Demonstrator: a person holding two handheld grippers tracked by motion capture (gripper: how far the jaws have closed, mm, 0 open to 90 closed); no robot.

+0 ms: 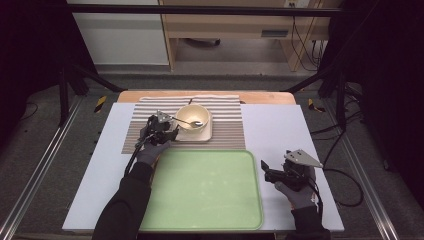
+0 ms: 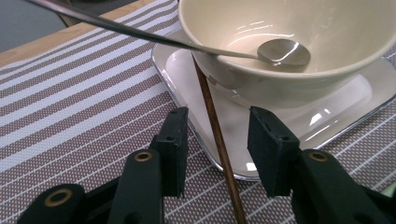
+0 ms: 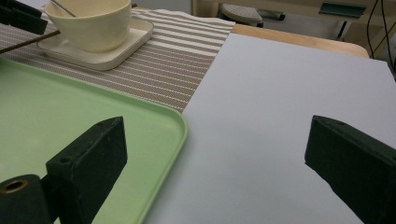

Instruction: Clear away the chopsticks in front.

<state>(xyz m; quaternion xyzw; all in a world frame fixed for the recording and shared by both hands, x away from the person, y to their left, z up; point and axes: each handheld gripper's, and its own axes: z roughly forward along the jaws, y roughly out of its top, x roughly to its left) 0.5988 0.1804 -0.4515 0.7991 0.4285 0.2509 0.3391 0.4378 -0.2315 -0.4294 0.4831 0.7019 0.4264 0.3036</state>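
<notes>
One chopstick (image 2: 215,135) is the thing in hand: a thin brown stick that leans with its upper end against the outer wall of the cream bowl (image 2: 289,70) and runs down across the rim of the square plate (image 2: 327,126) under the bowl onto the striped mat (image 2: 70,121). The left gripper (image 2: 217,140) straddles it just in front of the bowl, jaws apart on either side with a gap to each pad, so nothing is clamped yet; the lean lifts the stick clear of the mat, which likely makes it easier to pinch. A spoon (image 2: 282,51) rests inside the bowl, its handle over the rim. The right gripper (image 3: 215,154) hangs wide open well away from the bowl, beside the green tray (image 3: 70,107), apparently waiting.
</notes>
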